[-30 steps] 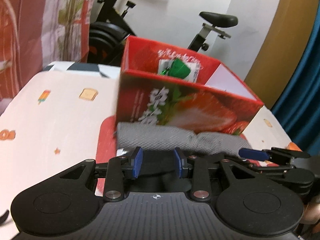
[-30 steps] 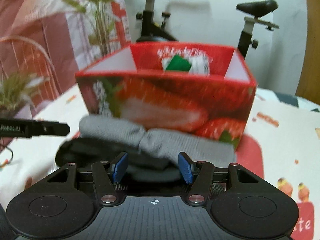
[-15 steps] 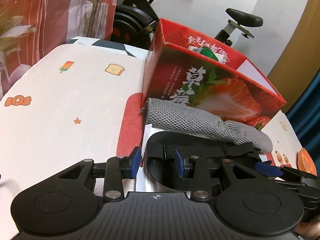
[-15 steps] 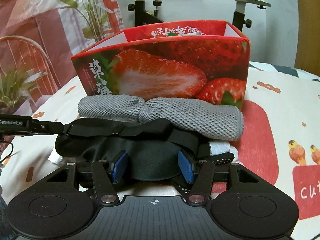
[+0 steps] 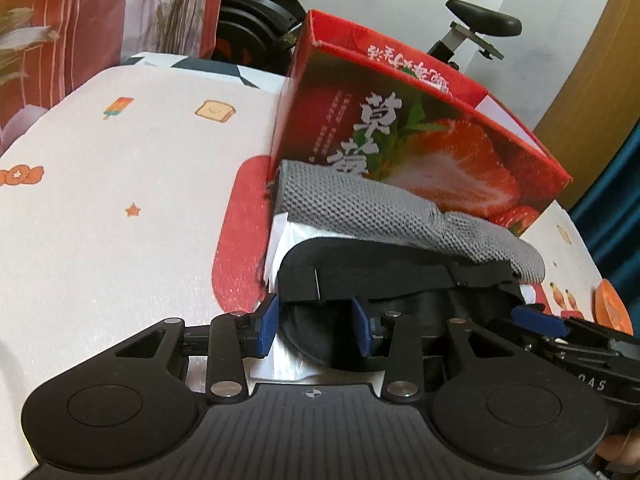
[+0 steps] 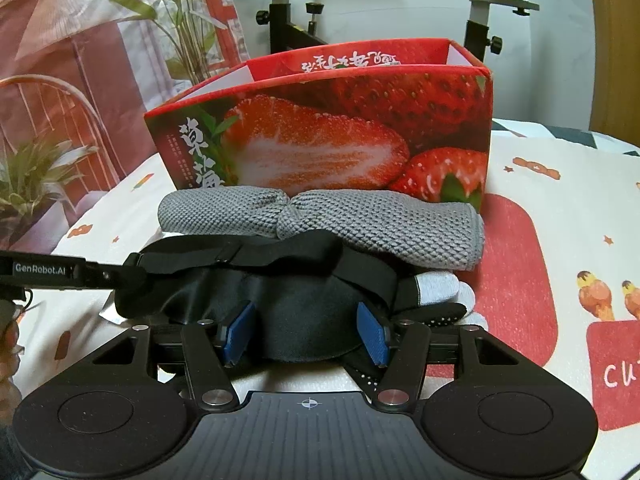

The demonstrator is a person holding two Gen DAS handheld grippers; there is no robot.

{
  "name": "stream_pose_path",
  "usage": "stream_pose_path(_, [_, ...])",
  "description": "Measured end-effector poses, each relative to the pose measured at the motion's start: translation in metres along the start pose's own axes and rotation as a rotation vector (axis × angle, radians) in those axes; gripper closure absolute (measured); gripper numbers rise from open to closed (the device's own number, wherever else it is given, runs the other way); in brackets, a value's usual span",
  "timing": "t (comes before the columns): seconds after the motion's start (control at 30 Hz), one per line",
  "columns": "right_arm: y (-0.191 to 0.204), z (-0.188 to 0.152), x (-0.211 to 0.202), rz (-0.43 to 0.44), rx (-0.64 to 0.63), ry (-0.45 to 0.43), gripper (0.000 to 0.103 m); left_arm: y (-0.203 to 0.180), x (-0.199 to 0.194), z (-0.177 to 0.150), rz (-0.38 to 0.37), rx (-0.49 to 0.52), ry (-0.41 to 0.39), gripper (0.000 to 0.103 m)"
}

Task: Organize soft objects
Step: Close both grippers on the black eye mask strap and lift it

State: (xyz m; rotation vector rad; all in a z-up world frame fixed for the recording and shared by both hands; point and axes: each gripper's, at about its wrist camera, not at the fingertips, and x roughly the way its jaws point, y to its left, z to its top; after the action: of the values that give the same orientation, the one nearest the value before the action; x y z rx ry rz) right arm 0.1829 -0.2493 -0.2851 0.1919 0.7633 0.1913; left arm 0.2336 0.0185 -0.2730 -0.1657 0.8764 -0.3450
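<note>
A black sleep mask (image 5: 400, 276) with a strap lies on the table, on a white plastic wrapper (image 5: 288, 236). Behind it a grey knitted roll (image 5: 360, 204) rests against the red strawberry box (image 5: 420, 132). My left gripper (image 5: 315, 330) is open and straddles the mask's left end, with a gap at its left pad. My right gripper (image 6: 304, 334) is open around the sleep mask's (image 6: 304, 308) middle, its blue pads at the fabric's sides. From the right wrist view, the left gripper's finger (image 6: 60, 272) reaches in at the mask's left end. A grey and black glove (image 6: 436, 284) pokes out under the roll (image 6: 360, 216).
The strawberry box (image 6: 340, 128) stands open-topped close behind the soft things. A patterned tablecloth (image 5: 120, 200) covers the table. An exercise bike (image 6: 280, 12) and a plant (image 6: 180, 20) stand beyond the far edge. An orange thing (image 5: 612, 308) lies at the right.
Both grippers have sunk toward the table and now straddle the mask. The box's inside has dropped out of view. The left jaws stand a little wider.
</note>
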Motion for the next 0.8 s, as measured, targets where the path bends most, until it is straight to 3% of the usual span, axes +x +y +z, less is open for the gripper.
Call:
stream_pose_path(0.67, [-0.008, 0.010, -0.006, -0.011, 0.030, -0.003, 0.044, 0.005, 0.015, -0.002, -0.002, -0.011, -0.014, 0.062])
stream_pose_path(0.8, [-0.020, 0.017, -0.001, -0.017, 0.092, 0.003, 0.044, 0.004, 0.016, -0.003, -0.003, -0.002, -0.020, 0.062])
